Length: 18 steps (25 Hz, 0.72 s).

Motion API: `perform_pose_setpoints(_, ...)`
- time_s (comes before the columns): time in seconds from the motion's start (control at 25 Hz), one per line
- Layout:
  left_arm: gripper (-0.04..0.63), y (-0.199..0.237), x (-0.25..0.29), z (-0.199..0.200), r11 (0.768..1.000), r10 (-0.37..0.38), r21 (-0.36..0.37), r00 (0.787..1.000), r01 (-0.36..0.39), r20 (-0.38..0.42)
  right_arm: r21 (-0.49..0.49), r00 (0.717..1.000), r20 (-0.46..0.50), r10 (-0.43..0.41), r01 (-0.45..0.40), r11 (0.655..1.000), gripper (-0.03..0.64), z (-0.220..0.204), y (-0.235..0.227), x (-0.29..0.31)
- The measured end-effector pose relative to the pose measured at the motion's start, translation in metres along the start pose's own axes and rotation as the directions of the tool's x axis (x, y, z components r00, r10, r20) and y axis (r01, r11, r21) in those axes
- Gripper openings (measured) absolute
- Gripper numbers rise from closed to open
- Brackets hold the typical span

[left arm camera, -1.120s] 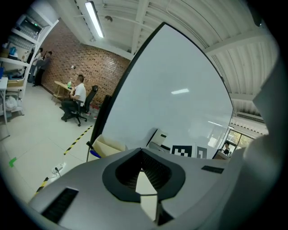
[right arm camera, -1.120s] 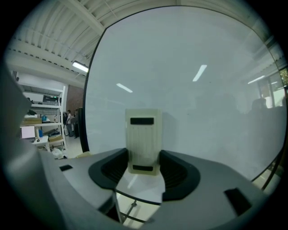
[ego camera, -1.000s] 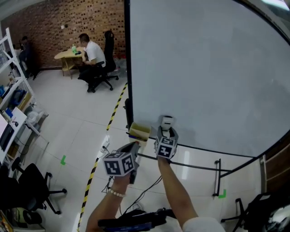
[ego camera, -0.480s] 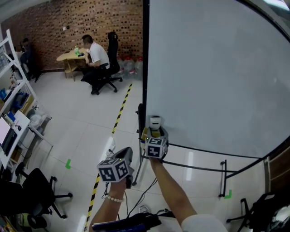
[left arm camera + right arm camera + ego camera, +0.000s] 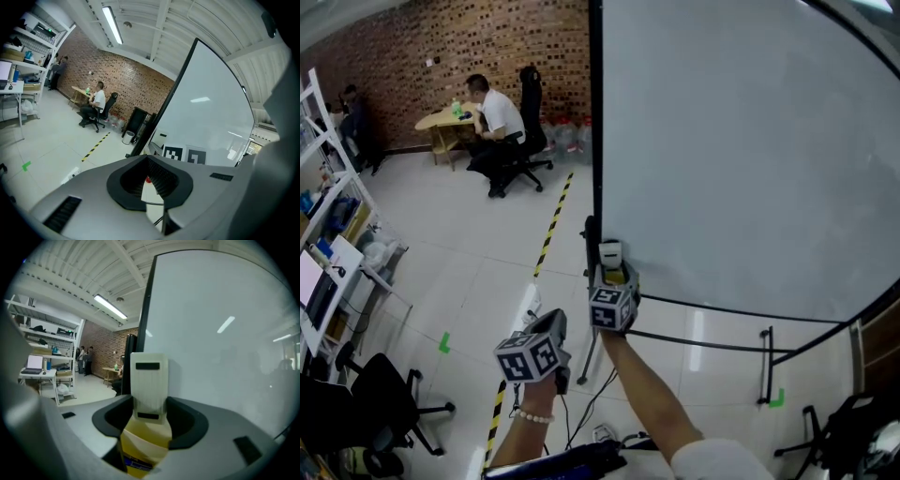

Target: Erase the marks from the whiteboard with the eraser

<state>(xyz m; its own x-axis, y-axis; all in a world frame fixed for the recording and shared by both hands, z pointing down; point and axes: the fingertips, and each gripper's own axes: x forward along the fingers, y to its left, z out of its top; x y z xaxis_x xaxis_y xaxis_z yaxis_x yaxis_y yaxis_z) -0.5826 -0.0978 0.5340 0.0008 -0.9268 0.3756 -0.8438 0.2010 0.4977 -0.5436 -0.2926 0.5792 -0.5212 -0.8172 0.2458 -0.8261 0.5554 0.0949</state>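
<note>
Two risks stand out. Your right gripper (image 5: 150, 422) is clamped on the eraser (image 5: 149, 376) at the whiteboard's (image 5: 750, 150) lower left corner, just beside the black frame (image 5: 595, 112). A stroke leftward could run off the edge or catch that frame, and a tilted eraser would only skim the surface. Your left gripper (image 5: 147, 180) hangs low and nearer you, jaws almost together on nothing. Marks are hard to find: only faint grey smudges show, and the board's top and right are cut off. Whether the eraser touches the board can't be told.
</note>
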Motion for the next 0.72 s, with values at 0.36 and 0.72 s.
perform_pose_setpoints(0.36,-0.012,-0.042,0.017,-0.023,0.998,-0.058,0.021,0.997,0.059,-0.043,0.169,0.997,0.019,-0.072,0.067,0.983,0.244,-0.021,-0.08,-0.036)
perform_pose_setpoints(0.72,-0.012,-0.08,0.032,-0.054,0.996,-0.08,0.033,0.994,0.083,-0.08,0.128,0.992,0.021,-0.124,0.12,0.985,0.245,-0.055,-0.155,-0.048)
